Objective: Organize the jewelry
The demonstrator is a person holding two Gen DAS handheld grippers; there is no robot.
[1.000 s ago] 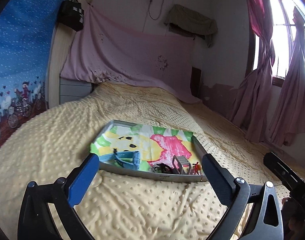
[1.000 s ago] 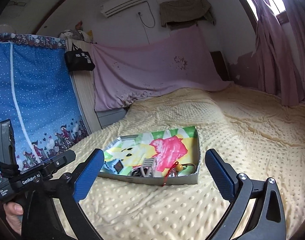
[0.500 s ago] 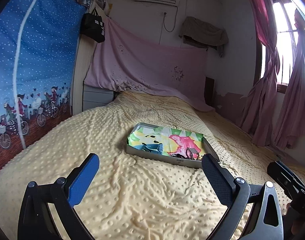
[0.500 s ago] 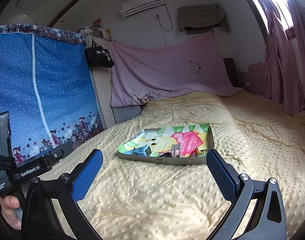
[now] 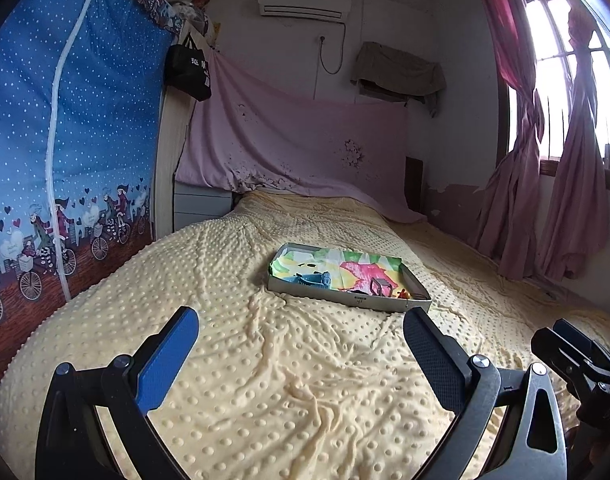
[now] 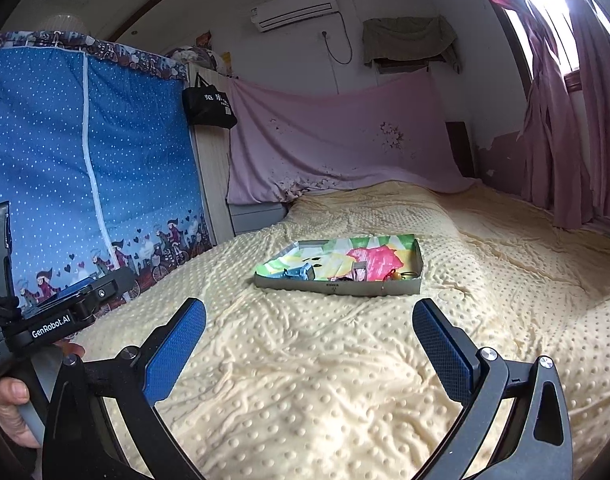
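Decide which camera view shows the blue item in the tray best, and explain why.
The right wrist view: the blue item lies at the left near corner of the tray, seen side-on, its shape fairly distinct. In the left wrist view it is partly masked by the tray's near wall and looks smaller.

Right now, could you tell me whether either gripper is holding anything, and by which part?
Nothing is held. The left gripper and right gripper are both open and empty above the bedspread, short of the tray.
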